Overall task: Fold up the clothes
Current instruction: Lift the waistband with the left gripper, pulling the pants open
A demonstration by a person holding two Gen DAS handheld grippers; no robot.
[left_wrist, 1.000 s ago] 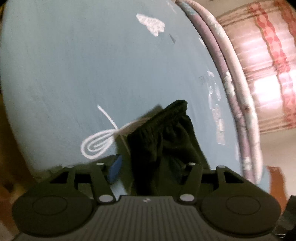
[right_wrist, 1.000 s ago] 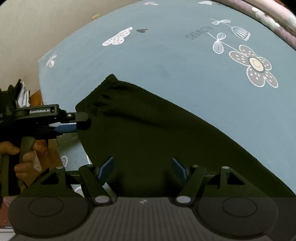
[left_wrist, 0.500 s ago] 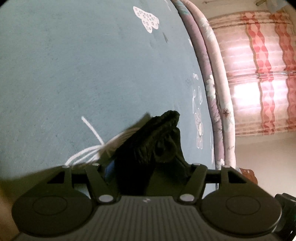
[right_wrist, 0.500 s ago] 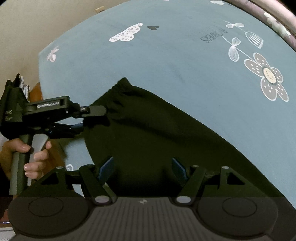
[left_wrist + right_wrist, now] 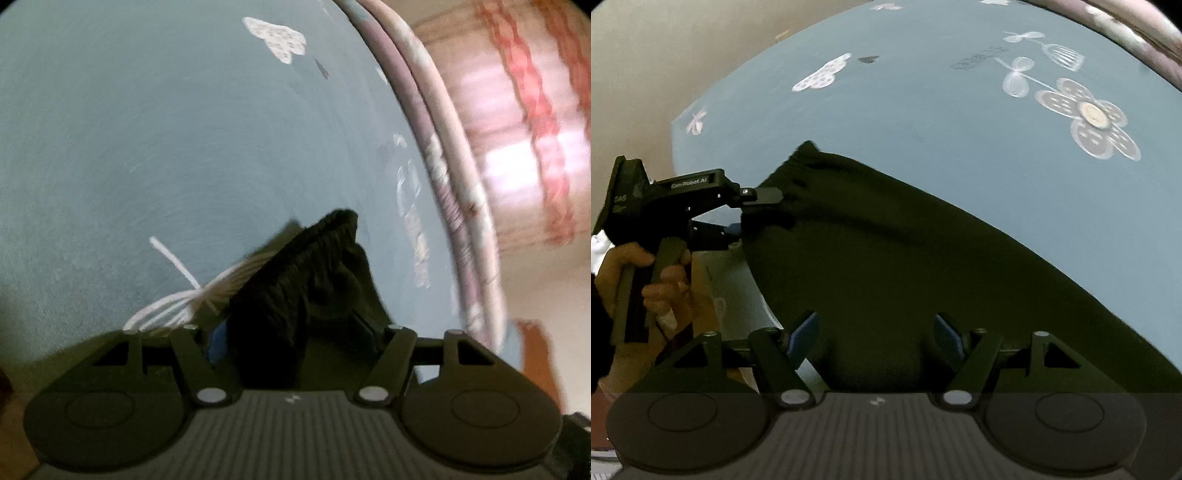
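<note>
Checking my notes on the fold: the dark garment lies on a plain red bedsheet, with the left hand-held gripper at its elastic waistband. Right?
Not quite. The bedsheet is blue with white flower prints, as the right wrist view shows. The rest holds: the left hand-held gripper is at the dark garment's elastic waistband.

The black garment (image 5: 905, 266) lies spread across my blue flower-printed bed cover, running from the left middle of my right view down to its lower right edge. Its gathered, ribbed elastic band (image 5: 314, 254) sits at the upper left end, bunched and lifted off the cover, low centre in my left view.
</note>
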